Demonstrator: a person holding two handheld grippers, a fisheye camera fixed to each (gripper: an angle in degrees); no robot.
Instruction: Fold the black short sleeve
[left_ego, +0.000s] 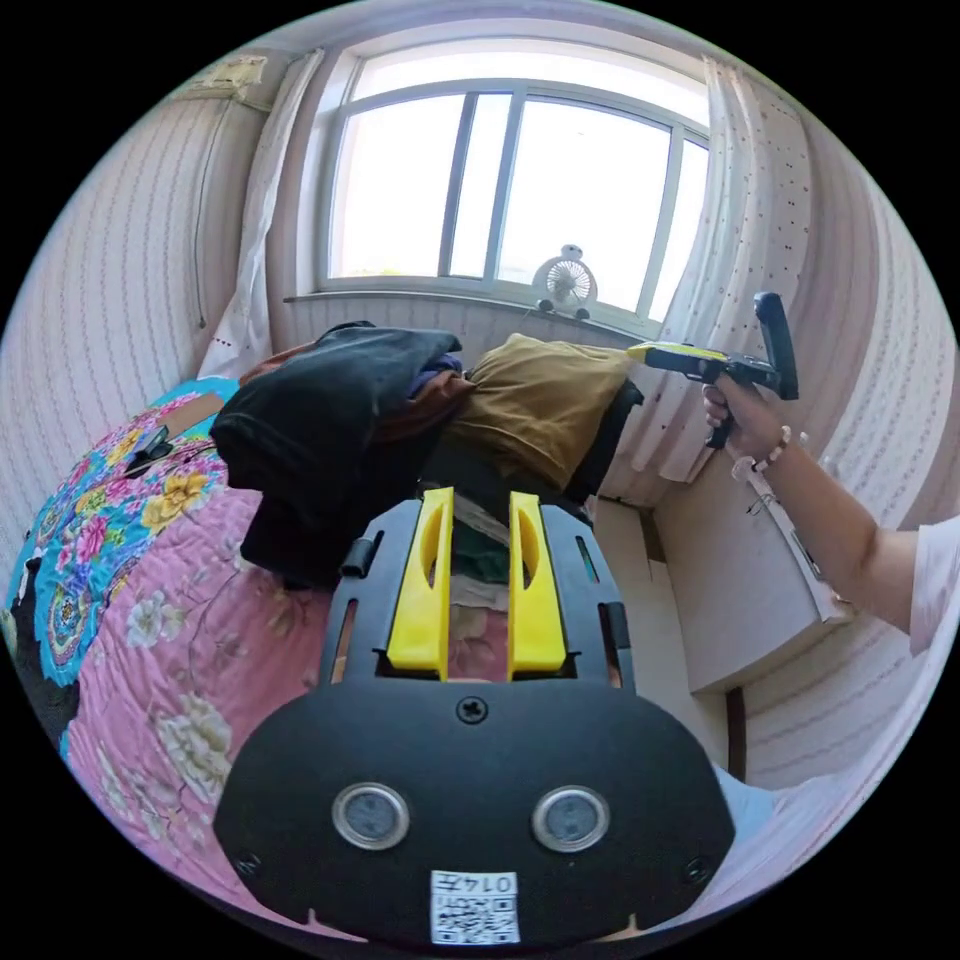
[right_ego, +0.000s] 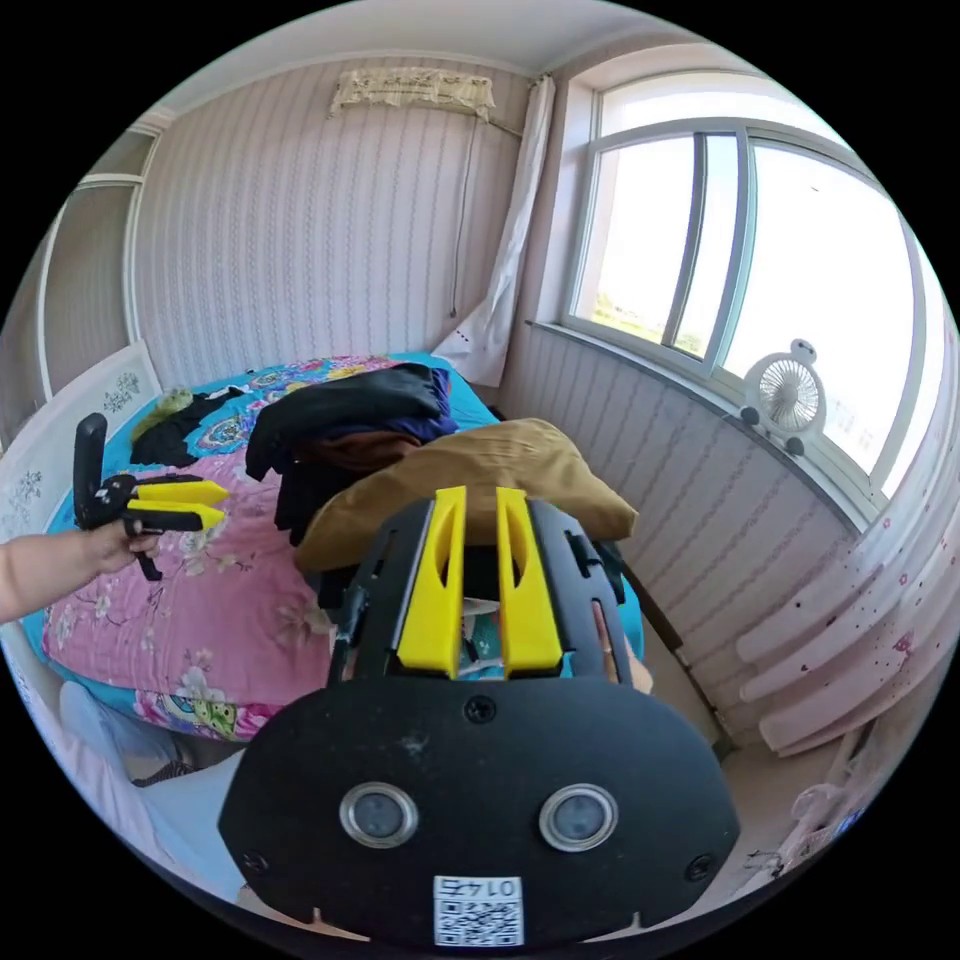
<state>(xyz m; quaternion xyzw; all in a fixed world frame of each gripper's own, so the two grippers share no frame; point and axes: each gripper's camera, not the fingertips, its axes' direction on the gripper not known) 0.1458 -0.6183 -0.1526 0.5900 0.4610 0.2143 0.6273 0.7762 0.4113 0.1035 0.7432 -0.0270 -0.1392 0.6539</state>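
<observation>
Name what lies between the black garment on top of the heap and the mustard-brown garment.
In the left gripper view, a rust-brown garment with a bit of purple cloth lies between the black garment and the mustard-brown garment.

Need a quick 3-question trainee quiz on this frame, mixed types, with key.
1. True or false: the left gripper grips cloth.
2. The fan stands on: A) bed B) windowsill C) floor
3. Fill in: the brown garment lies beside the ___ garment on the pile.

Key: 1 false, its jaws stand apart with nothing between them, like the right gripper's; 2 B; 3 black.
</observation>
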